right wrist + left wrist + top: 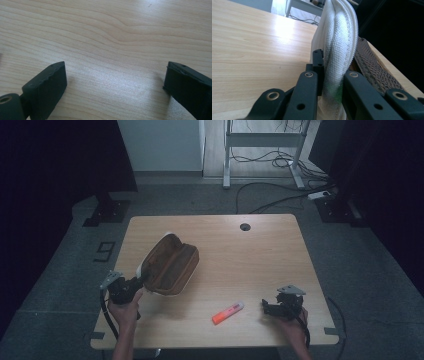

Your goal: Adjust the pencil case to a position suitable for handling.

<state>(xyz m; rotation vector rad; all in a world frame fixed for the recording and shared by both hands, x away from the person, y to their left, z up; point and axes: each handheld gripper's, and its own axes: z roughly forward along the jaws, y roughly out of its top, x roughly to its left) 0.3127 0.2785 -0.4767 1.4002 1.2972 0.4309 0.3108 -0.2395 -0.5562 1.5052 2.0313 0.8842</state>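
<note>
left tongs (137, 284): at the counter's near left edge, held in the person's left hand (124, 309); jaws clamped on the white edge of the pouch, fabric bunched between them in the left gripper view (331, 85)
right tongs (266, 306): near right part of the counter, in the right hand (294, 322); jaws spread wide, nothing between them, bare wood under them in the right gripper view (115, 82); sitting low at the counter surface, pointing toward the highlighter
pouch (170, 263): brown with white trim, left of counter middle, lifted at the gripped near-left end and tilted, far end toward the counter centre; zip mouth looks partly open along the top, inside too dark to tell
pouch close up (339, 37): white textured fabric rises upright from the jaws, brown patterned side (372, 67) behind it to the right
highlighter (228, 312): orange body with pale cap end, lying flat near the front edge, between the two tongs, closer to the right one, apart from both; well apart from the pouch
counter (260, 255): light wood, round cable hole (244, 226) near far edge
floor: grey, cables and a desk frame beyond the counter
</note>
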